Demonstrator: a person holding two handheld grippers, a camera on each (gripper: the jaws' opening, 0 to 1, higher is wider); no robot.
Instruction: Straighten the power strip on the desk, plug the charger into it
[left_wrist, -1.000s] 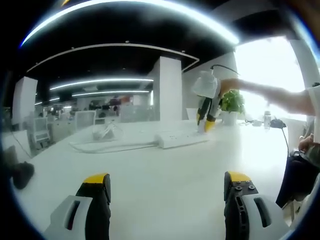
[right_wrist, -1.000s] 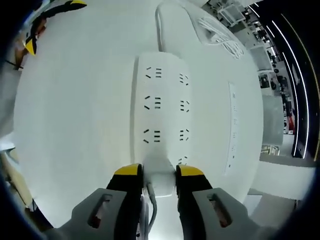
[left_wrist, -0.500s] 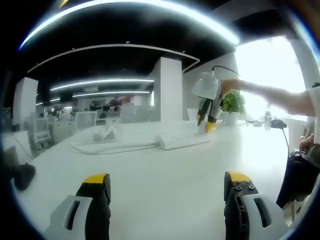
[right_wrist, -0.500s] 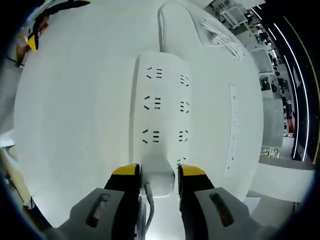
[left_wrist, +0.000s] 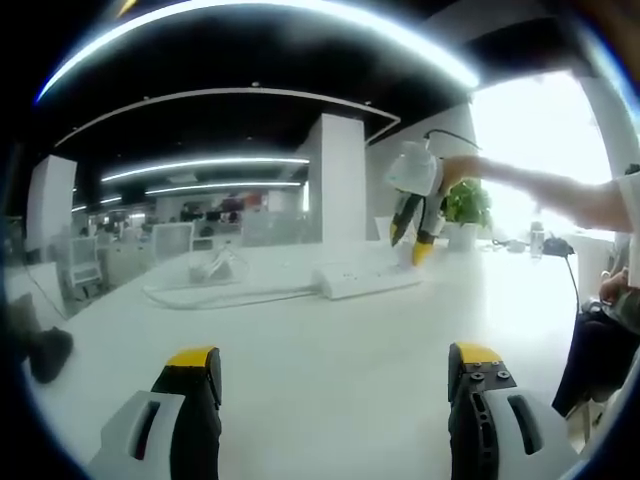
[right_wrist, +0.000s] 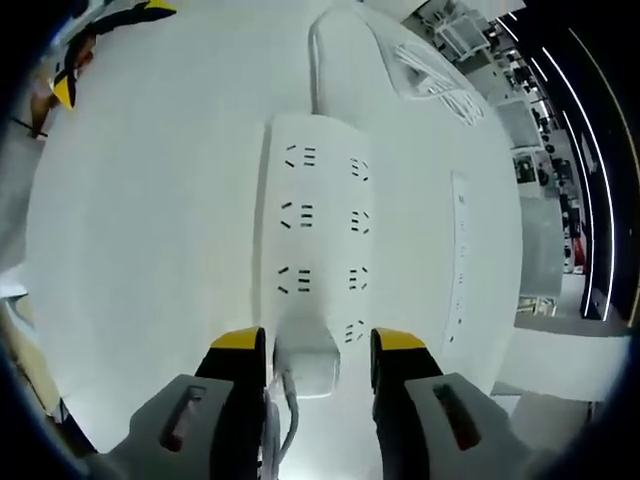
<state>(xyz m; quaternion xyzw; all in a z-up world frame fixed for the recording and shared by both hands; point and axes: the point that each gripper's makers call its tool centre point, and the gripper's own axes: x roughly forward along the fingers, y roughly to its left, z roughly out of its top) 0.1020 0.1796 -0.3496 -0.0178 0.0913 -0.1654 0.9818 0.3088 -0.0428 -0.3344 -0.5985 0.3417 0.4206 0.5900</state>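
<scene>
Small white rigid plastic charger (right_wrist: 305, 362), seated in near end of long white power strip (right_wrist: 310, 230) on surface, light, smooth; best gripped across flat sides between spread right hand-held gripper (right_wrist: 318, 352).

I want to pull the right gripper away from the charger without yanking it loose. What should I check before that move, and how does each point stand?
1. Right gripper open, gaps on both sides of charger: ok.
2. Charger sits at near end of power strip: ok.
3. Charger fully seated: cannot tell.
4. Charger cable runs close to one jaw, snag risk: not ok.
5. Left gripper open, away from strip: ok.
</scene>
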